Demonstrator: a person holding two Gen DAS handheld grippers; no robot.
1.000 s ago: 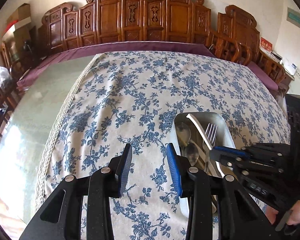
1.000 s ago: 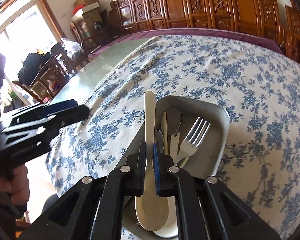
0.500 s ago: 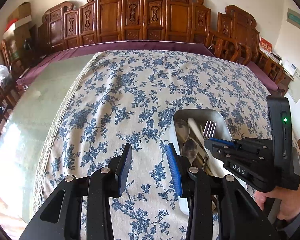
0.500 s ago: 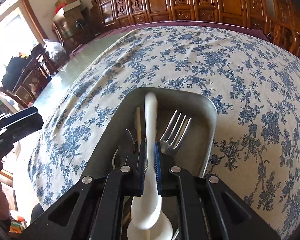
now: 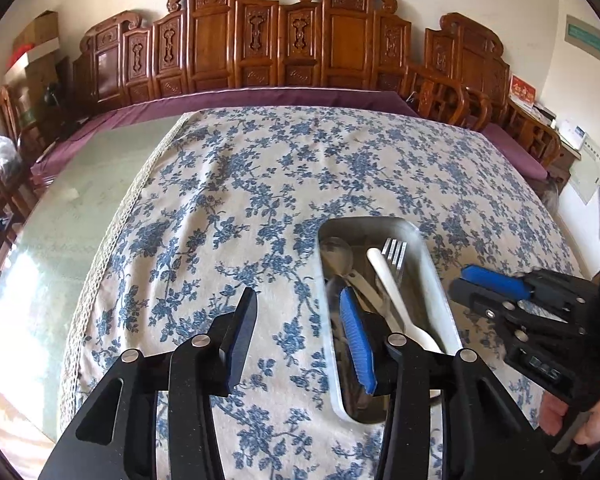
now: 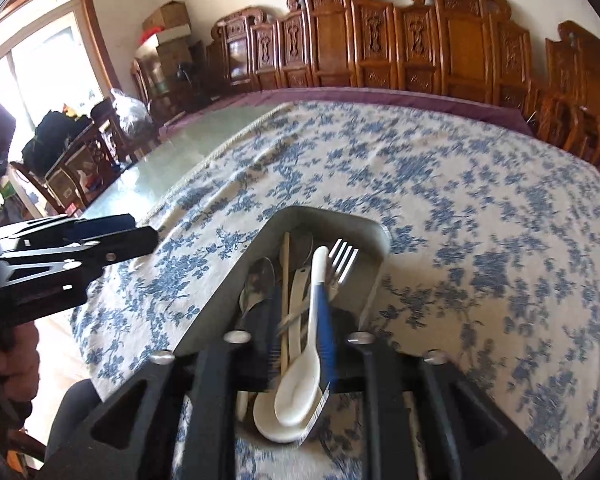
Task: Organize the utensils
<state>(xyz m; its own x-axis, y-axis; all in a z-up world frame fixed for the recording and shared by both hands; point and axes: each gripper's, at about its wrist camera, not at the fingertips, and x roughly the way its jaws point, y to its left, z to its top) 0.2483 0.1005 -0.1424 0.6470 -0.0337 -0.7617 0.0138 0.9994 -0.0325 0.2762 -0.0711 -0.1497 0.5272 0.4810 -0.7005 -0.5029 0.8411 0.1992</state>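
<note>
A metal tray (image 5: 432,256) (image 6: 376,236) sits on the floral tablecloth and holds a white ceramic spoon (image 6: 300,376) (image 5: 396,292), a fork (image 6: 340,260) (image 5: 394,252), metal spoons (image 6: 256,284) and a chopstick (image 6: 285,280). My right gripper (image 6: 296,320) is open above the tray, and the white spoon lies between its fingers in the tray. In the left wrist view the right gripper (image 5: 488,288) is just right of the tray. My left gripper (image 5: 296,320) is open and empty over the cloth, at the tray's left rim.
The blue floral tablecloth (image 5: 260,184) covers most of a glass-topped table (image 5: 80,208). Carved wooden chairs (image 5: 284,48) line the far side. More chairs and bags (image 6: 80,148) stand by the window at left.
My right gripper has opened and let go of the white spoon, which now lies in the tray. The right gripper has drawn back to the right. The left gripper barely moved.
</note>
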